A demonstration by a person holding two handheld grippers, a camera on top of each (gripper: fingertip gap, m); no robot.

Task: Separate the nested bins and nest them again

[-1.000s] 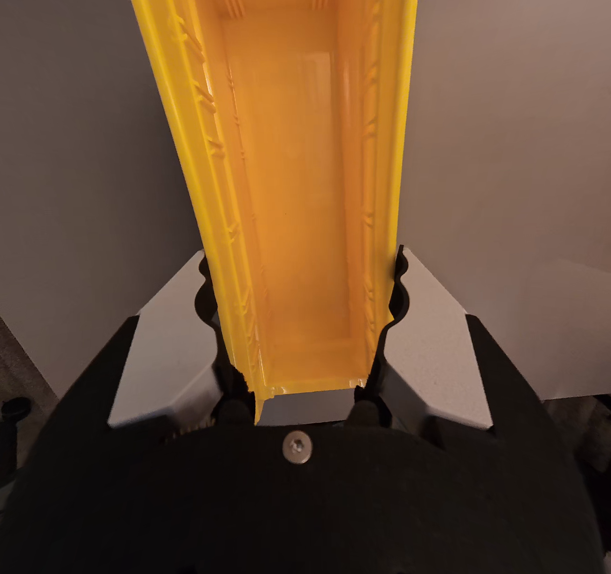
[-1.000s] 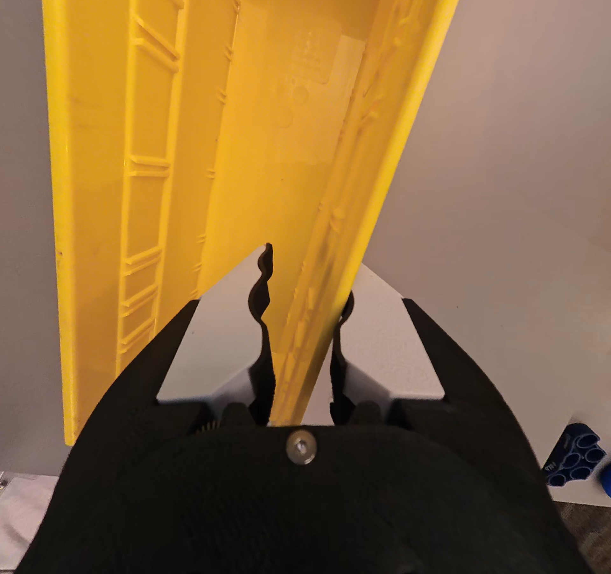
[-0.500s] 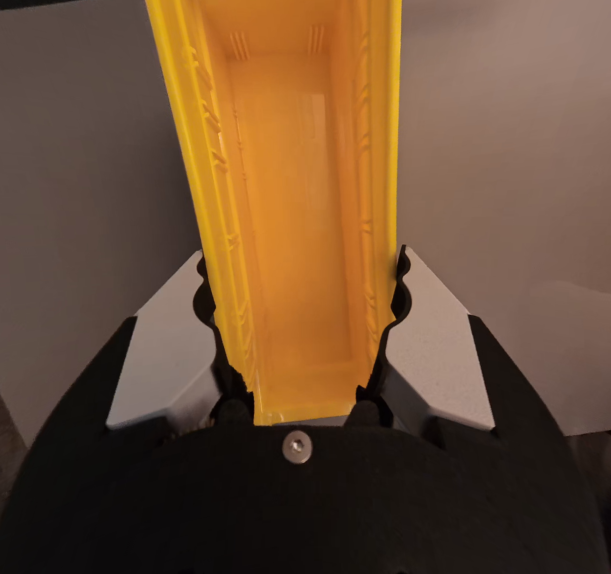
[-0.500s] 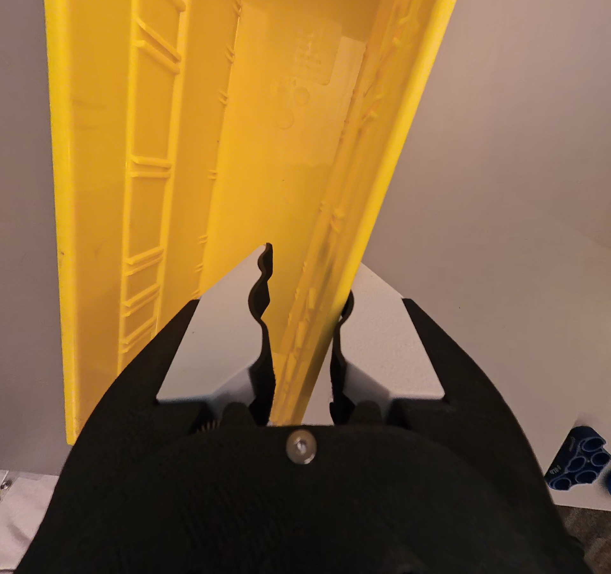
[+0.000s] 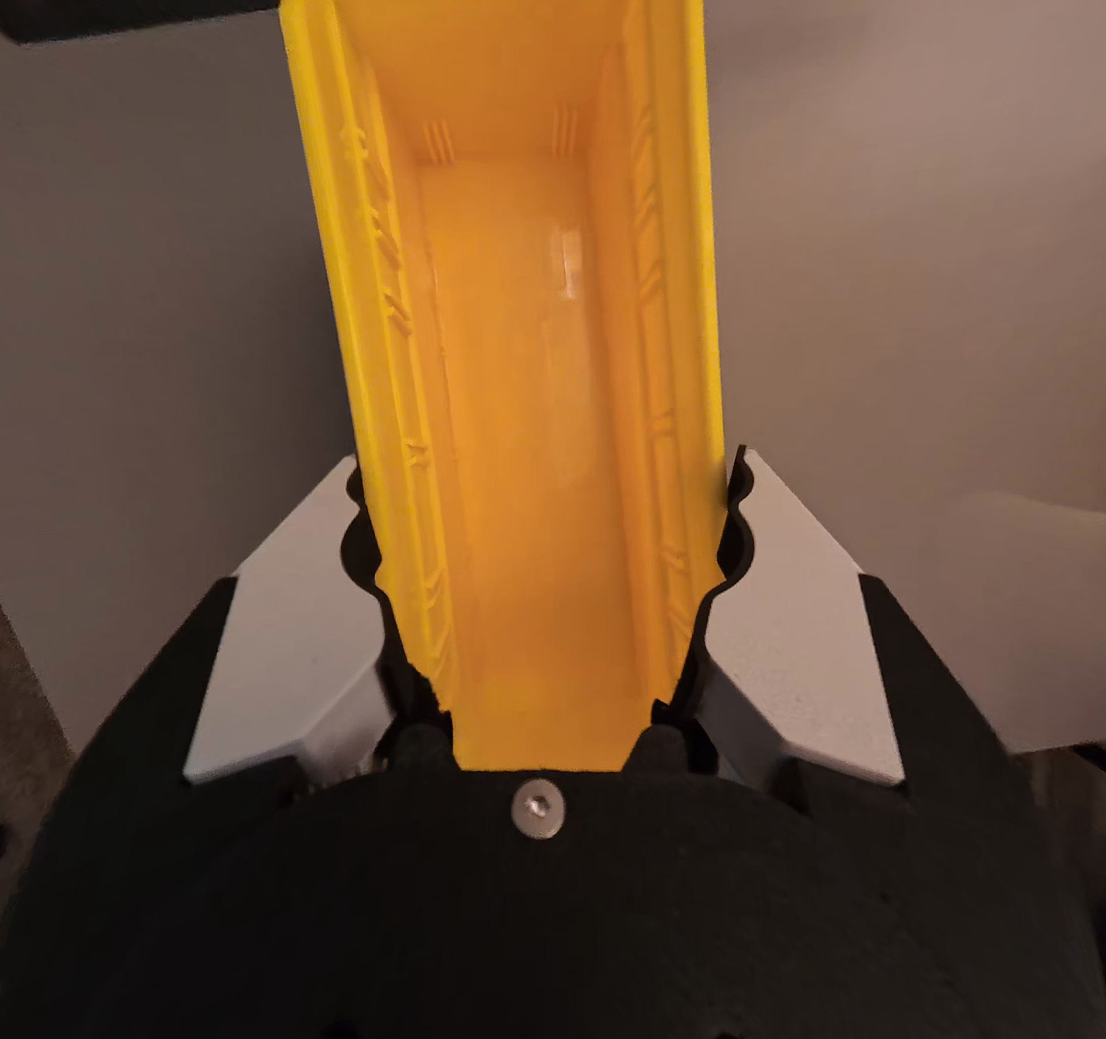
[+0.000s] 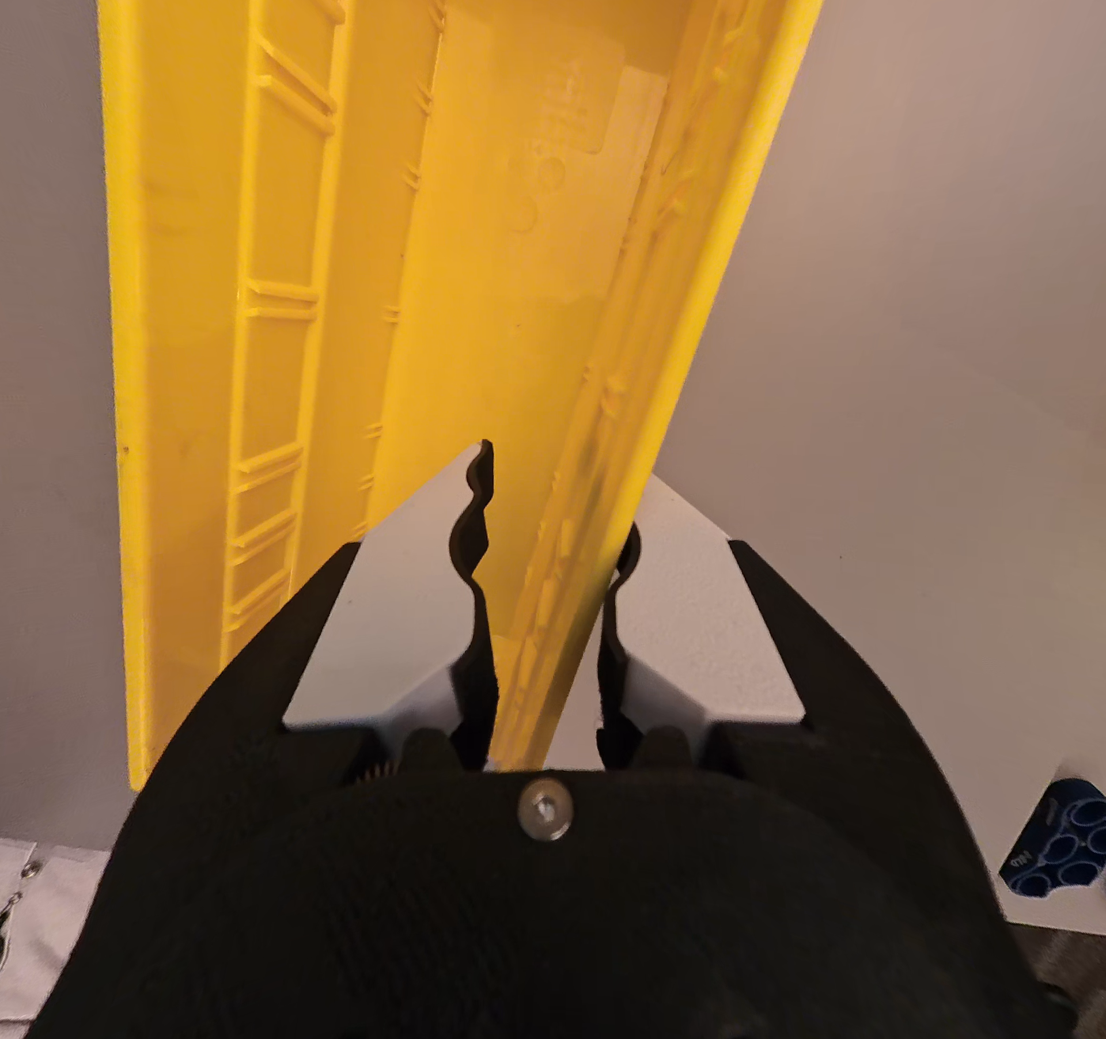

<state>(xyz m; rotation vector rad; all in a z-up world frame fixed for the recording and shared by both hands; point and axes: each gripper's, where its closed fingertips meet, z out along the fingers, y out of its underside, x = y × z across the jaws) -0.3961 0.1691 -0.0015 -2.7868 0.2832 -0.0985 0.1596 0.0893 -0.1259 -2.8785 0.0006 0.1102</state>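
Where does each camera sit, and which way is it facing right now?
Left wrist view: sits on the left hand-held gripper, looking along its fingers into a yellow bin spanning them.
Right wrist view: sits on the right hand-held gripper, looking along a yellow bin's side wall; a blue rack lies lower right.
Shared: yellow bins, pale background.
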